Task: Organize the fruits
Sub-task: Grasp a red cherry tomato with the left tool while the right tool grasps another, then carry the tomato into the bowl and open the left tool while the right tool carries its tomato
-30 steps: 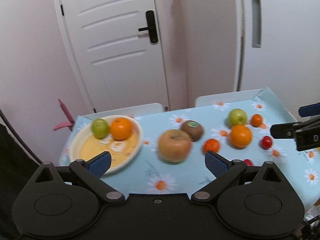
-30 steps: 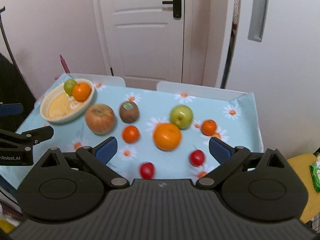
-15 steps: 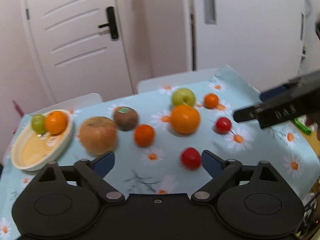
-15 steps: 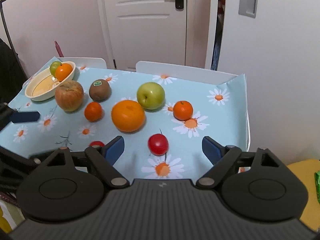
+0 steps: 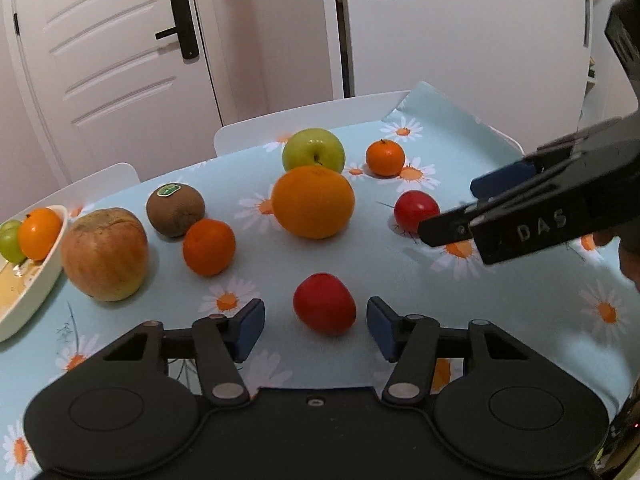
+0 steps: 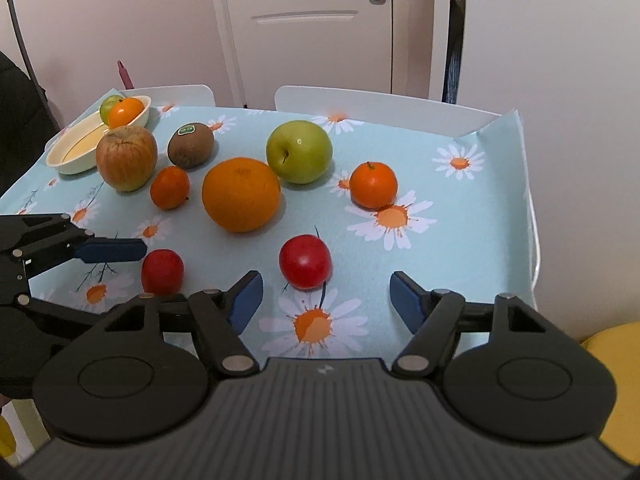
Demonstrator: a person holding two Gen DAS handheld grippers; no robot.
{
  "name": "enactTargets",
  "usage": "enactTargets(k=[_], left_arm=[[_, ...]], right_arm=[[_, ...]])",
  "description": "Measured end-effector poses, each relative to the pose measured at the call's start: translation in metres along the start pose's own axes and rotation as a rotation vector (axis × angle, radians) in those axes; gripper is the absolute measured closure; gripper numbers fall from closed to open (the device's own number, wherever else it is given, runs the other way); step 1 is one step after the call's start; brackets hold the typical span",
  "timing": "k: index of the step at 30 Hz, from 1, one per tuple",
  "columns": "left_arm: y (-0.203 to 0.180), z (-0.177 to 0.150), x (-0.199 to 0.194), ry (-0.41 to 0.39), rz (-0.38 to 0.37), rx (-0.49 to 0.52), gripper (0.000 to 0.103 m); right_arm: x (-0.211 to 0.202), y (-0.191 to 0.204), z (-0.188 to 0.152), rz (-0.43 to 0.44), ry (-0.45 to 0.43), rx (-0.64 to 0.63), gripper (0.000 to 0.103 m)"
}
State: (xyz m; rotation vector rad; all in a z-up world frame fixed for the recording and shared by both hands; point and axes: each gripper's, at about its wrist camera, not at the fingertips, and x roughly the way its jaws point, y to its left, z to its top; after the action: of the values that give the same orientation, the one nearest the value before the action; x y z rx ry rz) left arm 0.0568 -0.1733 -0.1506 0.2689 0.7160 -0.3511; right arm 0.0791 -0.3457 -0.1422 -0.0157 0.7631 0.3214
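Fruit lies scattered on a daisy-print tablecloth. My left gripper sits low over the cloth and its jaws are closing. A small red fruit lies between its blue pads, with a gap on each side. My right gripper hangs just before a second red fruit. Its jaws are closing too, wide of that fruit and not touching it. Behind are a large orange, a green apple, two mandarins, a kiwi and a reddish apple.
A cream bowl at the far left holds an orange and a small green fruit. Two white chair backs stand behind the table. The cloth's right edge drops off beside the wall. A door is behind.
Both grippers have come down and forward toward the red fruits. The left view swung from the bowl side to the right. Both pairs of jaws have narrowed, the left far more.
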Motion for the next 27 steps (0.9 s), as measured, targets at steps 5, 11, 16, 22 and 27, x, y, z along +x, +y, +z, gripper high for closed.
enactTargets(k=[5,11,16,22,27], left_arm=[[-0.001,0.002,0.001,-0.002,-0.025,0.0,0.064],[0.0,-0.001,-0.004,-0.001,-0.014,0.005,0.066],[0.005,-0.004,-0.008,0.009,0.007,-0.004,0.066],[0.012,-0.008,-0.013,0.018,0.025,-0.008,0.066],[0.02,-0.011,-0.019,0.021,0.044,-0.027,0.066]], right_arm=[[0.006,-0.001,-0.001,0.014,0.008,0.019,0.026],[0.009,-0.002,-0.001,0.021,0.012,0.03,0.032],[0.011,0.002,0.0,0.026,0.003,0.016,0.036],[0.016,0.008,0.003,0.028,-0.009,0.014,0.045],[0.016,0.013,0.007,0.007,-0.012,-0.009,0.058]])
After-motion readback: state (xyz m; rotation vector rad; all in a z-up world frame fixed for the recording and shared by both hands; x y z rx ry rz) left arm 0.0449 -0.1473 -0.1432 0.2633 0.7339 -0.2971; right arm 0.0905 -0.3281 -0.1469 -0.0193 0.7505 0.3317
